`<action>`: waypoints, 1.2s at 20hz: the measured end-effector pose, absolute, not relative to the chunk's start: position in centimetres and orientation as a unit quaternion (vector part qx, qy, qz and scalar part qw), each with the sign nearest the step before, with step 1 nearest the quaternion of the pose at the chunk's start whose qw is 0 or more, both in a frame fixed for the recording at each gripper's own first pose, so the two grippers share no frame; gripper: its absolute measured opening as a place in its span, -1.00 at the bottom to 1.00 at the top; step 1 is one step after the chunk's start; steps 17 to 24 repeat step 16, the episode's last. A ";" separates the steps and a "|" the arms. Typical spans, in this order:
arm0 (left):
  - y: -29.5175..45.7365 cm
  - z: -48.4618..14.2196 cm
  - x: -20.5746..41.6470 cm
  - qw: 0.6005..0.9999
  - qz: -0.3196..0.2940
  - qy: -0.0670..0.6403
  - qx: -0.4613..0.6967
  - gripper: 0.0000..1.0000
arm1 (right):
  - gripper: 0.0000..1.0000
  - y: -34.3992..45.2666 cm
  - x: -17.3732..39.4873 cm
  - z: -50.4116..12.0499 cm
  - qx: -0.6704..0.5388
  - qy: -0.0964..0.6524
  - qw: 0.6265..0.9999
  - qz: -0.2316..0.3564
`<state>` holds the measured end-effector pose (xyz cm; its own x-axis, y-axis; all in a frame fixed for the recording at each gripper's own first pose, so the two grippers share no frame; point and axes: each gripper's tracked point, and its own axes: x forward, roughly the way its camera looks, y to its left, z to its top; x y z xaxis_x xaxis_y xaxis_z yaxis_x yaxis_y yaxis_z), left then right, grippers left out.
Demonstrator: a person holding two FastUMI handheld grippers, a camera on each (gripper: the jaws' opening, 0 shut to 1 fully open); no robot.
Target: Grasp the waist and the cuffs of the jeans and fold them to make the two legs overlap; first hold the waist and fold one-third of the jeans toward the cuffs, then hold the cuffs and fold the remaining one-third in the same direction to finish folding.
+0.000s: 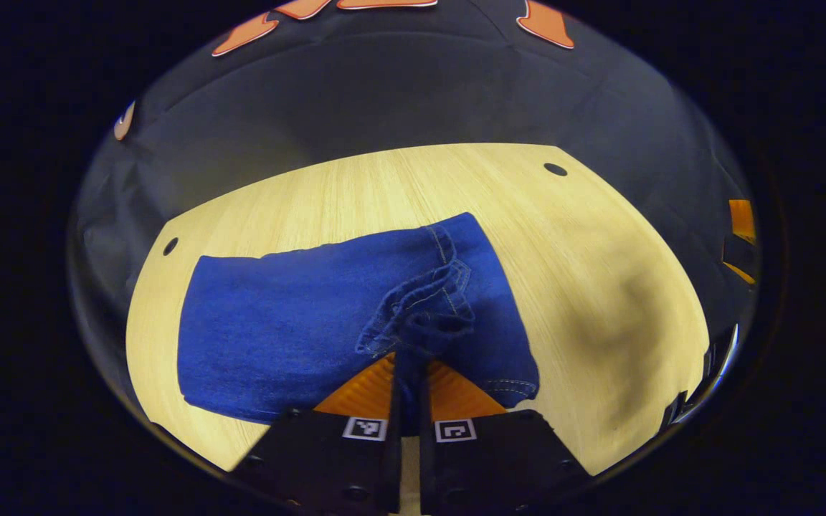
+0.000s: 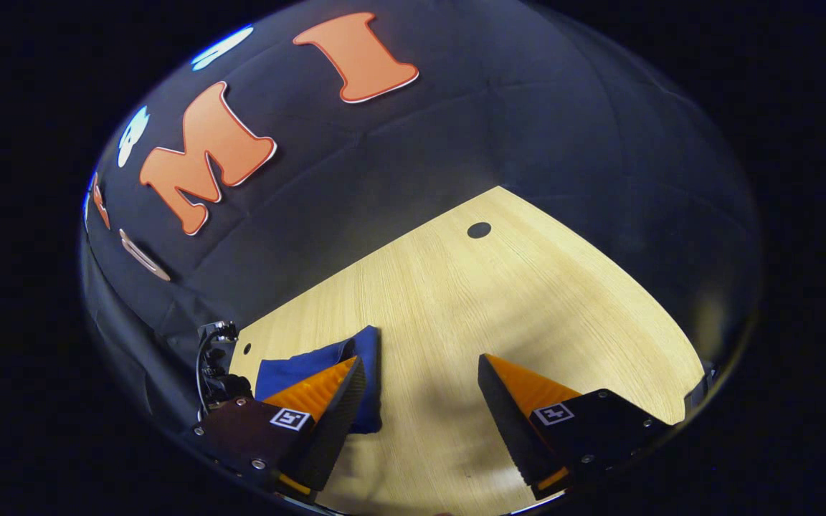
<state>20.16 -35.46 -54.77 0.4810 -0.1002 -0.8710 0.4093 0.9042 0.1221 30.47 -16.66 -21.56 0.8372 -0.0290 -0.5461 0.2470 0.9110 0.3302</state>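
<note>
Left hand-held gripper (image 1: pixel 410 373): fingers pressed together, pinching a bunched seam edge of the jeans (image 1: pixel 298 322).
Jeans: folded blue denim on the wooden surface (image 1: pixel 585 244), spreading ahead and leftward from the left hand-held gripper.
Right hand-held gripper (image 2: pixel 420 387): fingers wide apart, holding nothing, above the surface; jeans just beyond its left finger.

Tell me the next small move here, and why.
Probably bring the right gripper over to the jeans and take hold beside the left gripper. The left is shut on a bunched seam of the denim, while the right stands open over bare table with the jeans off to its side.
</note>
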 end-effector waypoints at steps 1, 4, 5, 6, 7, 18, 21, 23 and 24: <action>-35.5 -54.5 20.2 0.846 -0.154 0.486 0.154 -0.77 | 0.94 -16.2 30.7 -21.5 0.198 0.277 0.938 -0.069; -35.4 -51.3 19.9 0.851 -0.157 0.492 0.096 -0.63 | 0.95 -15.4 31.3 -21.0 0.175 0.275 0.943 -0.062; -35.0 -50.2 20.0 0.854 -0.152 0.491 0.078 -0.63 | 0.95 -14.9 31.4 -20.8 0.169 0.275 0.944 -0.058; -34.8 -49.0 20.2 0.857 -0.152 0.489 0.057 -0.63 | 0.94 -14.2 31.7 -20.4 0.166 0.275 0.946 -0.053; -34.7 -47.0 20.3 0.862 -0.154 0.482 0.035 -0.68 | 0.94 -13.6 32.0 -20.1 0.165 0.274 0.946 -0.048; -27.9 -28.7 24.8 0.942 -0.135 0.305 0.037 0.65 | 0.95 -5.1 33.4 -14.9 0.114 0.232 0.966 -0.007; -27.9 -28.7 24.8 0.942 -0.135 0.305 0.037 0.65 | 0.95 -5.1 33.4 -14.9 0.114 0.232 0.966 -0.007; -27.9 -28.7 24.8 0.942 -0.135 0.305 0.037 0.65 | 0.95 -5.1 33.4 -14.9 0.114 0.232 0.966 -0.007; -27.9 -28.7 24.8 0.942 -0.135 0.305 0.037 0.65 | 0.95 -5.1 33.4 -14.9 0.114 0.232 0.966 -0.007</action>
